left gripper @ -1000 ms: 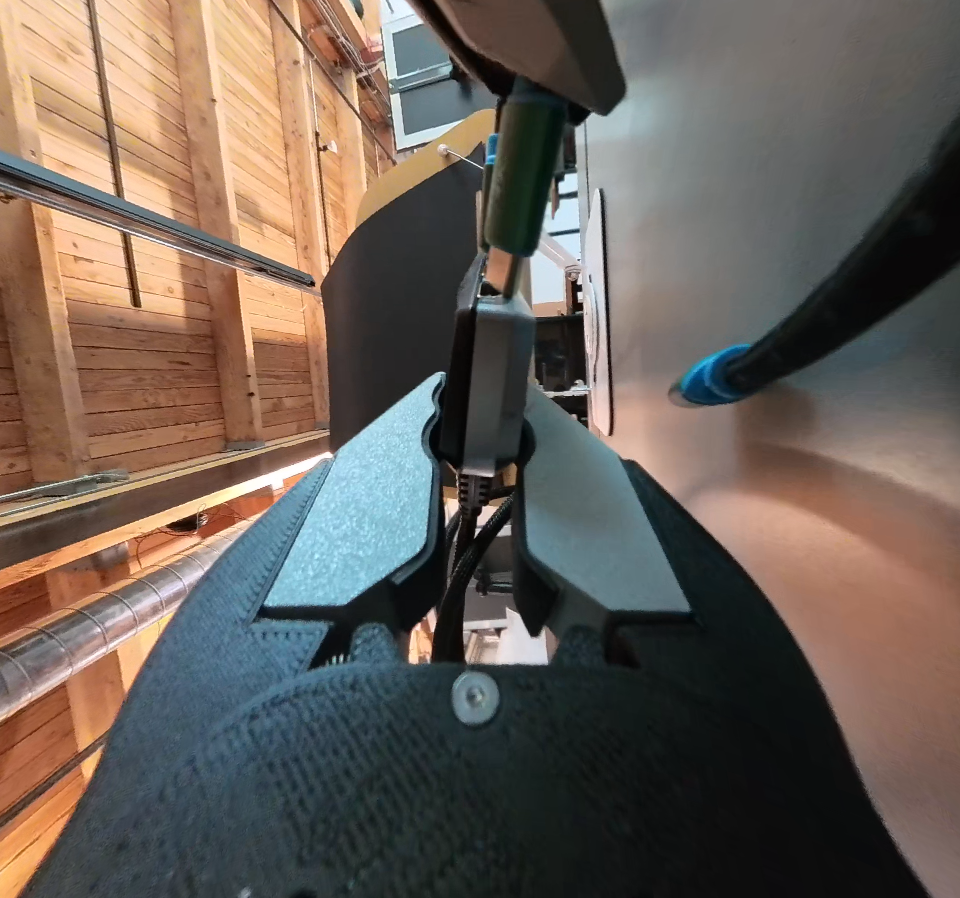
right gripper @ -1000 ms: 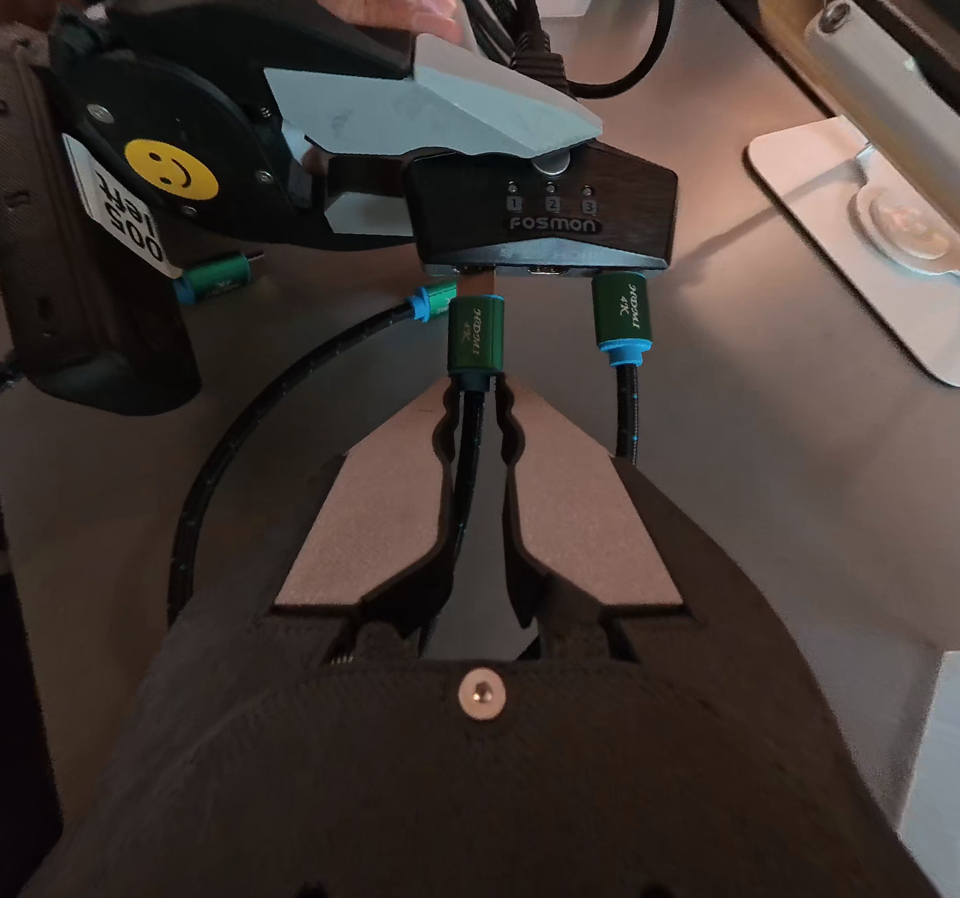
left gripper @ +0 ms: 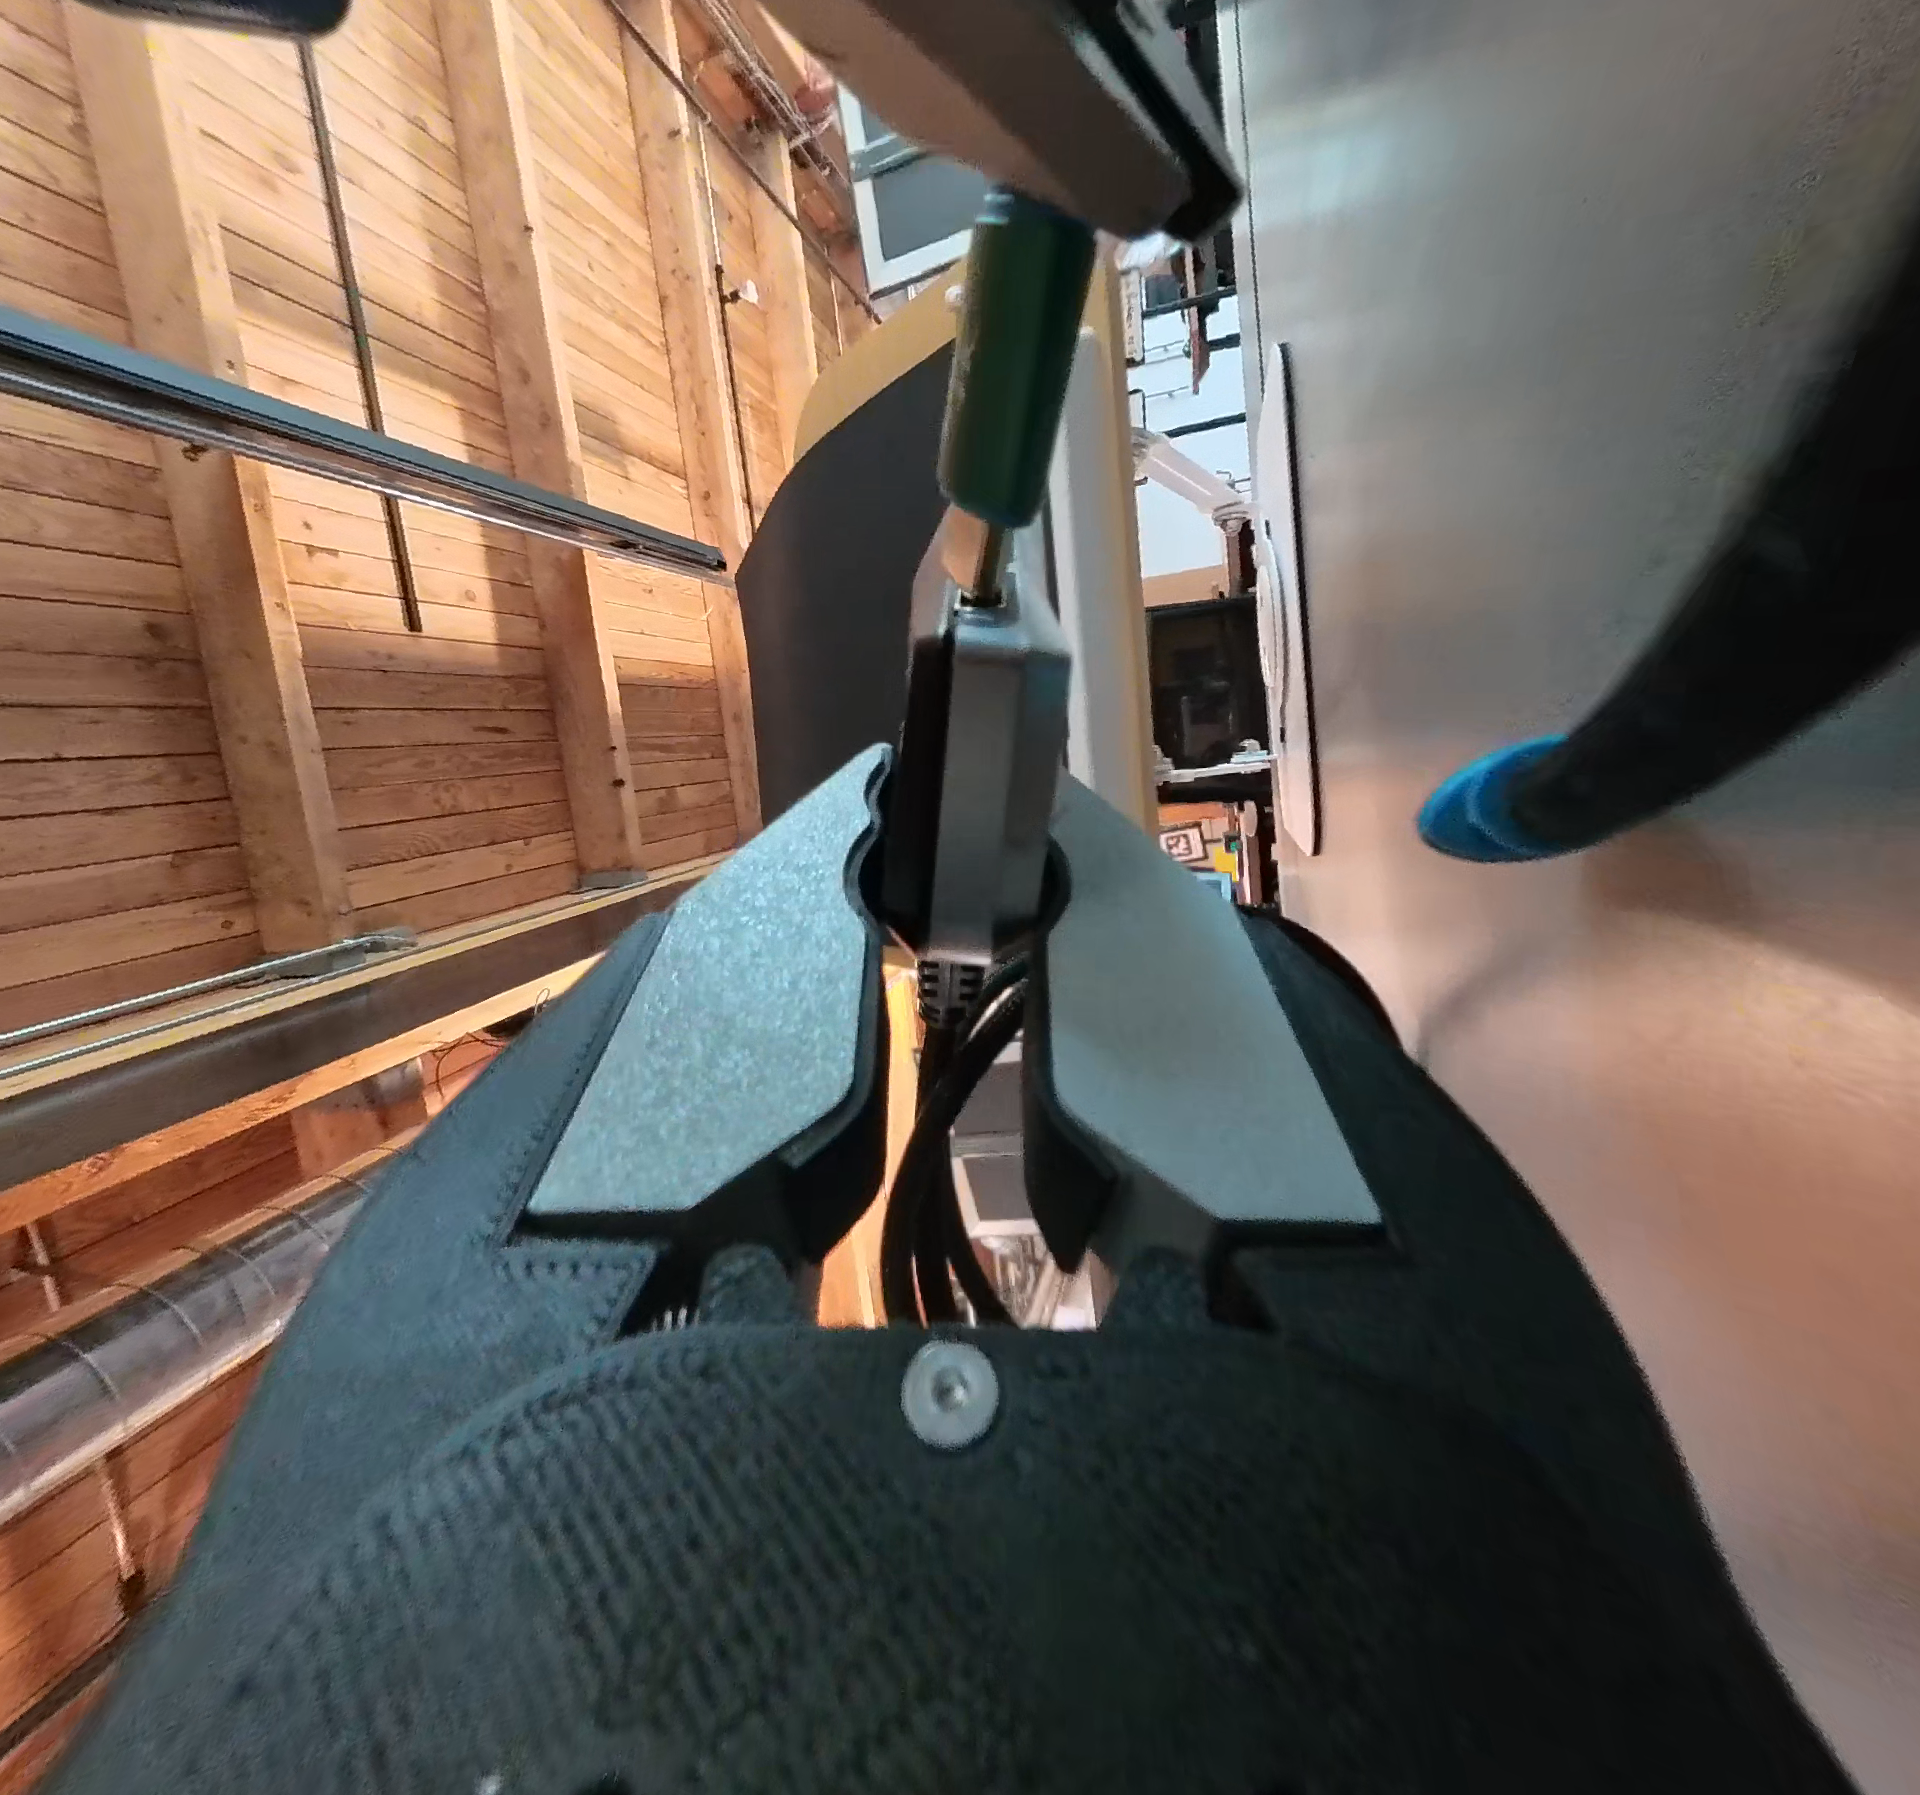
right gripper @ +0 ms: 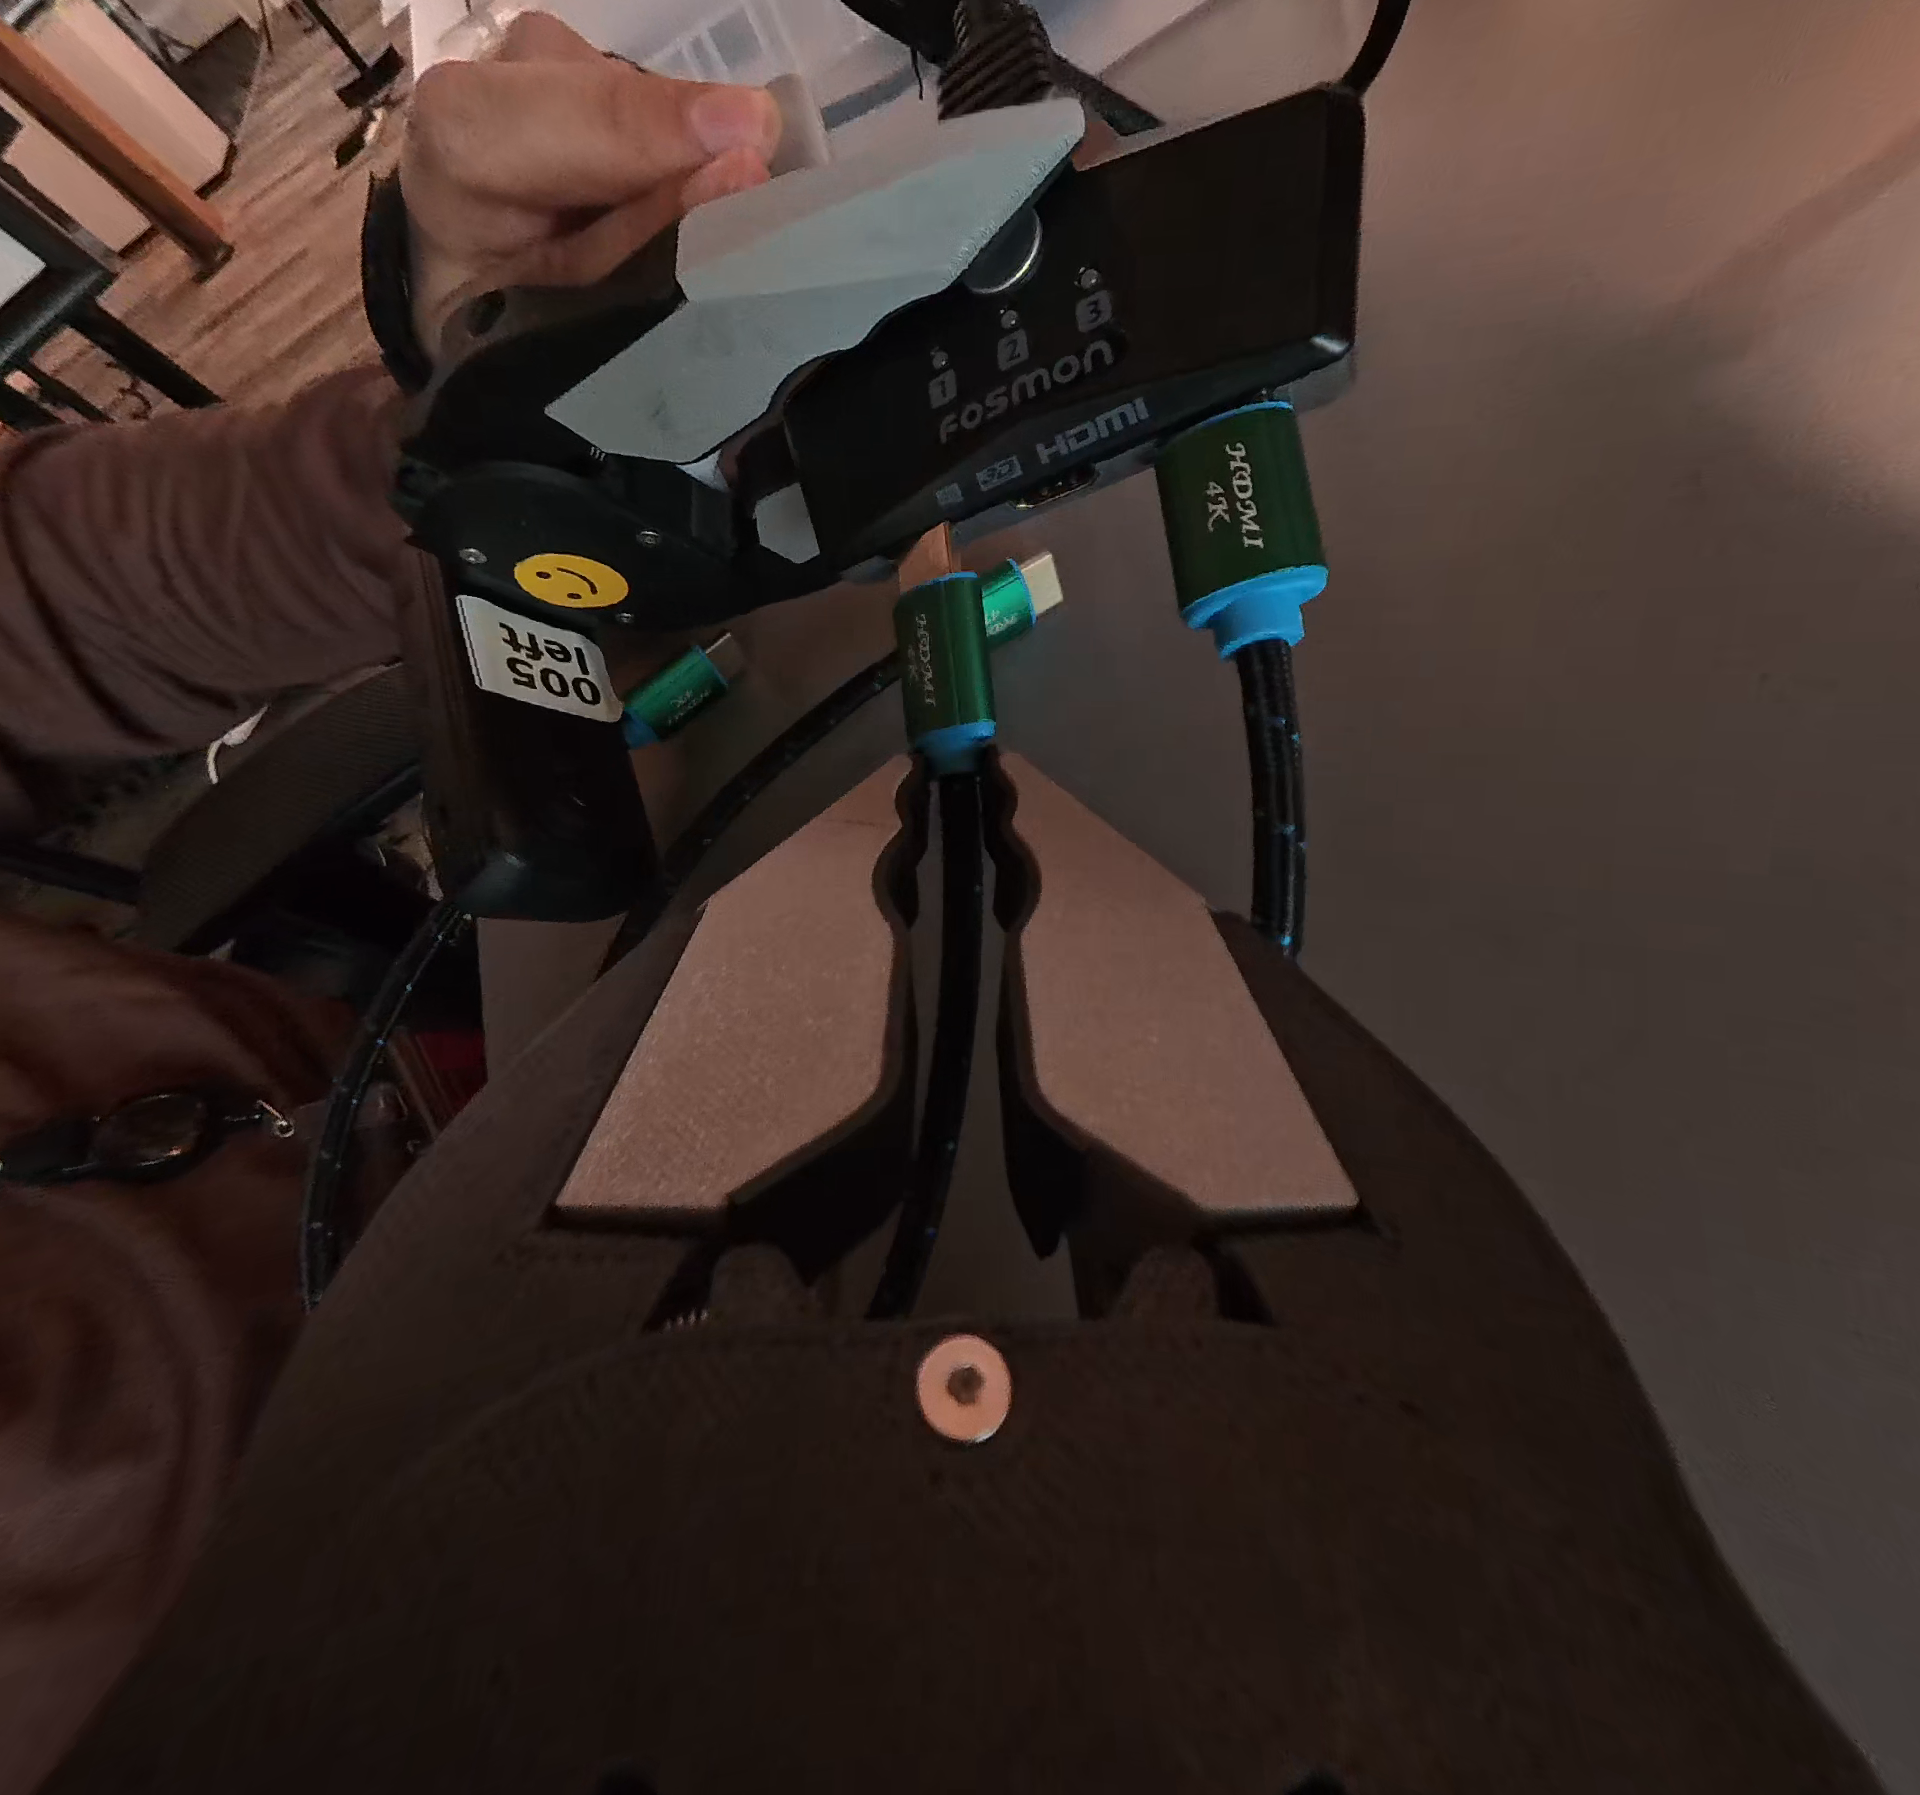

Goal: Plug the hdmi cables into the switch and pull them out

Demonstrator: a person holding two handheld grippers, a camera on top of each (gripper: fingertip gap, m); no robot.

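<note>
The switch [right gripper: 1122, 311], a flat black box with bevelled edges, is lifted off the bench [right gripper: 1610, 810], pinched across its flat faces by the left gripper [left gripper: 961, 872] between grey grainy pads. One green metallic plug [right gripper: 1242, 524] with a blue collar sits in a port. The right gripper [right gripper: 956, 800] clamps the black braided cable [right gripper: 951, 966] just below a second plug [right gripper: 943, 670], whose coppery tip reaches the switch's underside. Two loose plugs [right gripper: 681, 691] lie on the smooth matte bench.

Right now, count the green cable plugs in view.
4: one plugged into the switch's right port, one at the right gripper's tips, one just behind it, one beside the left gripper. More may be hidden.
</note>
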